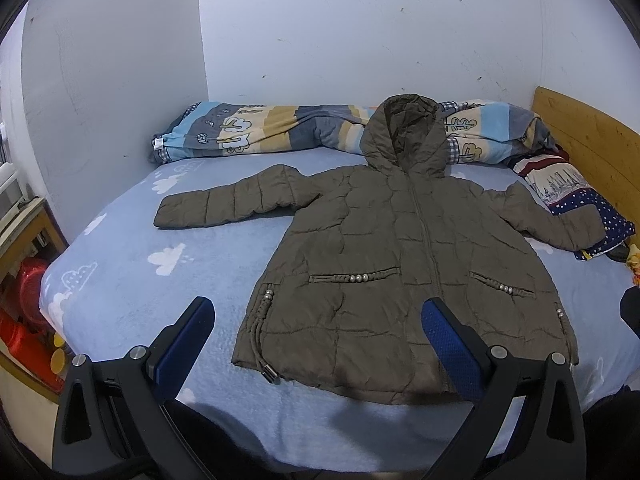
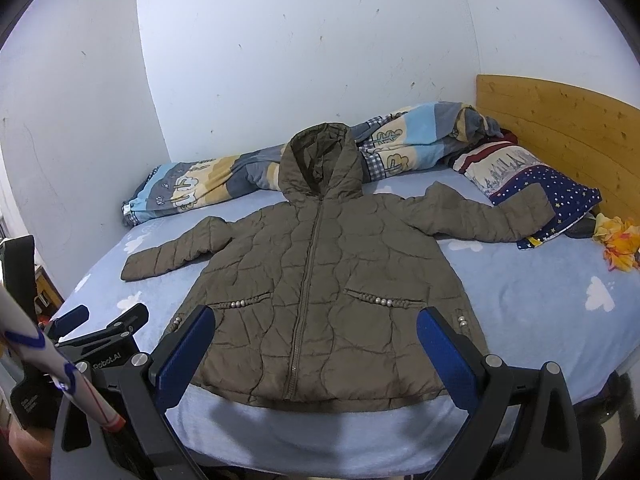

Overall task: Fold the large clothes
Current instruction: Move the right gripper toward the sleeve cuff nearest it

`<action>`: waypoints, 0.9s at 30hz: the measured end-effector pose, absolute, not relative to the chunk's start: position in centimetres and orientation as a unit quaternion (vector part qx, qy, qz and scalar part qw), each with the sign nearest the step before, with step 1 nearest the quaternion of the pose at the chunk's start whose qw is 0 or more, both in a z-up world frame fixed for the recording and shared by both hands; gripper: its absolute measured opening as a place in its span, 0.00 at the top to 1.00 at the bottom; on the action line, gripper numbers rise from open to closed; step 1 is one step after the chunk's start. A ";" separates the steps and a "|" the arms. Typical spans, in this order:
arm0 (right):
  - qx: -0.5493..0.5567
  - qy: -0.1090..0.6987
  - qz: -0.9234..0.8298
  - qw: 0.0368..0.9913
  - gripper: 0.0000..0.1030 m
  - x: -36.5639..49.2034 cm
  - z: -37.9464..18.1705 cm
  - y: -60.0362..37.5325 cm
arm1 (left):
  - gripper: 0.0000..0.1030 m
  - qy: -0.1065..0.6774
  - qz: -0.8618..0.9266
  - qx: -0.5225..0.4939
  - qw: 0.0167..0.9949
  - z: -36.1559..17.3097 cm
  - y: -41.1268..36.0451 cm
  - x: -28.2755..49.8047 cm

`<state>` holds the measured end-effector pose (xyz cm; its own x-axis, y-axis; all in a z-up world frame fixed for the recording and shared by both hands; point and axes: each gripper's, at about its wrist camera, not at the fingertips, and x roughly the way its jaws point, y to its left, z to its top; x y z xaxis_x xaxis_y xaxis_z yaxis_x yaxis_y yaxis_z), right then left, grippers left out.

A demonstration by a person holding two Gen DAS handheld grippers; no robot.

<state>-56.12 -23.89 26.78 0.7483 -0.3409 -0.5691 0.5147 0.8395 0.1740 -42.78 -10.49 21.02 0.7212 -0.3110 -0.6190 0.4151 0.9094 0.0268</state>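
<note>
From the left wrist view, we see the padded olive jacket (image 1: 404, 264) spread face up on the bed (image 1: 132, 288), zipped, hood toward the rolled quilt (image 1: 256, 128) at the wall, both sleeves stretched outward. We judge it was laid flat like this so the sleeves can be folded inward first. Our left gripper (image 1: 318, 340) hovers above the near hem, toward the jacket's left corner, with its blue fingers (image 1: 186, 340) spread wide and nothing between them. It points forward and slightly down along the bed.

From the right wrist view, the same jacket (image 2: 316, 292) lies centred ahead, its far sleeve end resting on the starred pillow (image 2: 560, 196) by the wooden headboard (image 2: 560, 120). Our right gripper (image 2: 316, 344) is also released, fingers (image 2: 448, 352) wide apart and empty, held level over the hem near the zip's lower end. The left gripper (image 2: 104, 320) shows at the lower left edge, beside a white sleeve (image 2: 48, 356). Folding has not yet begun, in our judgement.
</note>
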 end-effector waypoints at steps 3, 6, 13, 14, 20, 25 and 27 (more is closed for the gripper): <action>0.163 0.268 -0.232 0.921 0.00 -56.2 26.7 -24.0 | 0.00 0.317 -0.197 0.084 0.924 20.9 -10.4 -42.8; 0.167 0.269 -0.232 0.920 0.00 -56.3 26.5 -24.2 | 0.00 0.317 -0.197 0.088 0.924 20.8 -10.6 -42.7; 0.182 0.279 -0.246 0.910 0.00 -56.0 25.5 -25.7 | 0.00 0.325 -0.207 0.098 0.917 20.3 -12.5 -41.4; 0.183 0.280 -0.249 0.909 0.00 -55.9 25.3 -25.9 | 0.00 0.328 -0.209 0.100 0.916 20.1 -12.8 -41.3; 0.202 0.301 -0.259 0.895 0.00 -54.8 23.8 -28.5 | 0.00 0.334 -0.222 0.107 0.910 19.1 -14.9 -39.5; 0.231 0.301 -0.264 0.887 0.00 -54.3 23.2 -32.0 | 0.00 0.321 -0.258 0.105 0.905 20.2 -18.9 -34.7; 0.261 0.290 -0.268 0.881 0.00 -54.4 23.0 -34.4 | 0.00 0.298 -0.275 0.107 0.908 20.3 -20.8 -32.3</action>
<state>-54.38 -34.43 23.00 0.6883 -0.3202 -0.6509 0.6231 0.7205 0.3045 -32.32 -20.80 20.26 0.6715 -0.4355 -0.5995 0.5633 0.8257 0.0311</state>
